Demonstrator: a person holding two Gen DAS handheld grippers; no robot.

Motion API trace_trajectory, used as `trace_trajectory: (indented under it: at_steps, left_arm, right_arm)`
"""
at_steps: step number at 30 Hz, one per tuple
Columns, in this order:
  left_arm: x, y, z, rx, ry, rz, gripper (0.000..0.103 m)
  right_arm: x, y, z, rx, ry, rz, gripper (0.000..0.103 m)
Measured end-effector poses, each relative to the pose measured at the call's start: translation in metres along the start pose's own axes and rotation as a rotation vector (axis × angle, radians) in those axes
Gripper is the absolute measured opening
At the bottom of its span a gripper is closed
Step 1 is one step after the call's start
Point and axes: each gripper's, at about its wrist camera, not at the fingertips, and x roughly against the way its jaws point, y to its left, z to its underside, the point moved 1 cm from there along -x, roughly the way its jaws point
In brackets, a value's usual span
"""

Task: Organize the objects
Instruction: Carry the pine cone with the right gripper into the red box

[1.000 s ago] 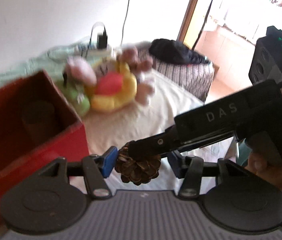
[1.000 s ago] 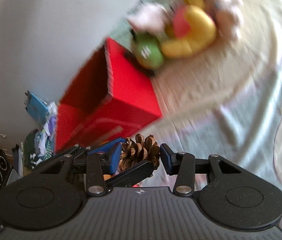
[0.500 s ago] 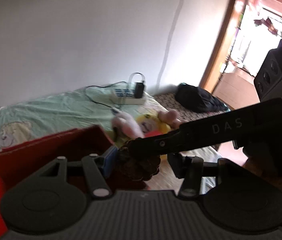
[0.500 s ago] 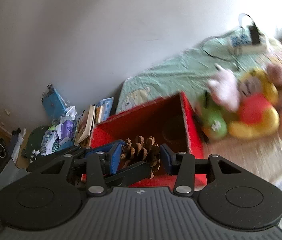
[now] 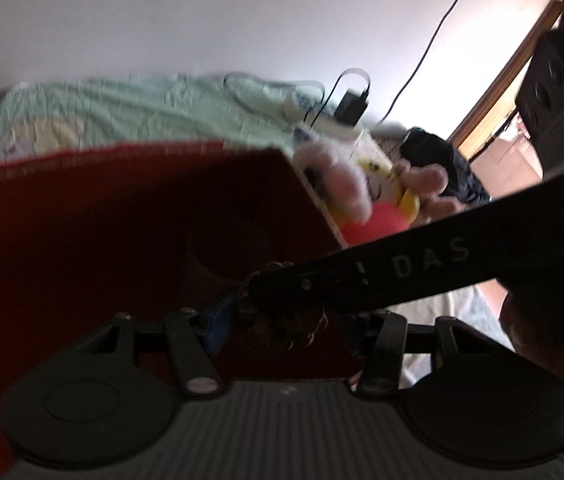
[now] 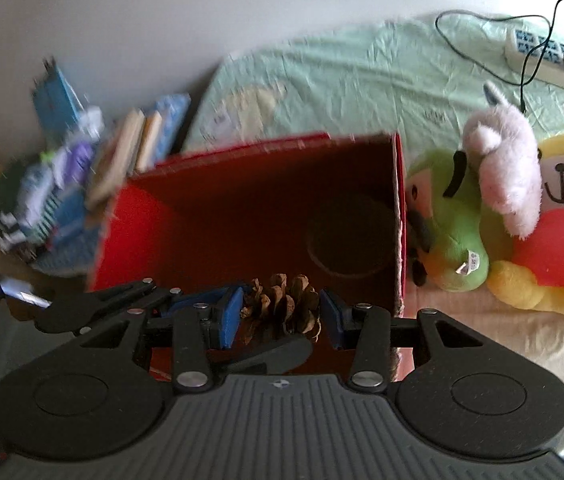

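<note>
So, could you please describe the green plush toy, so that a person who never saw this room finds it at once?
Look at the bed and find the open red box standing on it. The green plush toy lies right against the box's outer wall, first in a row of soft toys. It alone is green; the grey-pink plush leans over it, and the yellow one lies farther off.

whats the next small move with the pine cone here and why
Probably lower it a little into the red box and open. The pine cone sits between the right gripper pads, with the left gripper closed in around it too, and both views show it hanging over the box's open mouth, so a short drop should land it inside.
</note>
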Motion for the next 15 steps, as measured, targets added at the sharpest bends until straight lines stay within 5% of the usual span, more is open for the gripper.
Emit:
trace_trajectory:
  at_steps: [15]
  left_arm:
    - [-0.022, 0.019, 0.019, -0.012, 0.103, -0.036, 0.054]
  right_arm:
    - [-0.061, 0.035, -0.005, 0.291, 0.255, 0.340, 0.046]
